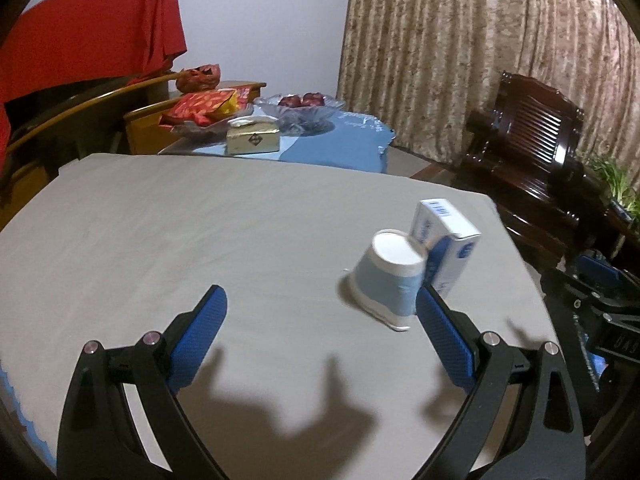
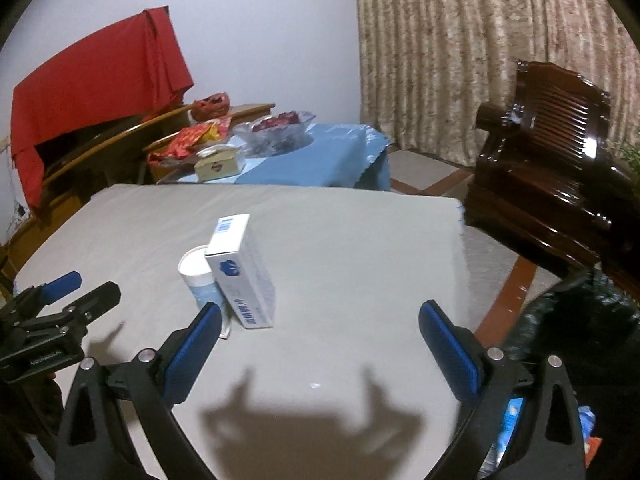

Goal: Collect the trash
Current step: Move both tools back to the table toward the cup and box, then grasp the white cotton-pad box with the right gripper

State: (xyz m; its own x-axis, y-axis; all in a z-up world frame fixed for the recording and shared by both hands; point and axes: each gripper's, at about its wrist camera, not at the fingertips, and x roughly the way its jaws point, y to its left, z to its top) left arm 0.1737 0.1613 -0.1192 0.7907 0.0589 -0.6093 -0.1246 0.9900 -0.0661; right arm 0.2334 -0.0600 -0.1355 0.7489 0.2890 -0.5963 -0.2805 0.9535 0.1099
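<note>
A grey table carries two things, set close together near its right side in the left wrist view; a paper cup stands upside down, white base up, pale blue band round its wall; a white box with blue print and a barcode stands beside it, touching the cup; shadows of both grippers fall on the near part of the cloth.

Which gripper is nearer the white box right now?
Right, narrowly. The right gripper is open with its left finger beside the white box. The left gripper is open with the paper cup between it and the box.
</note>
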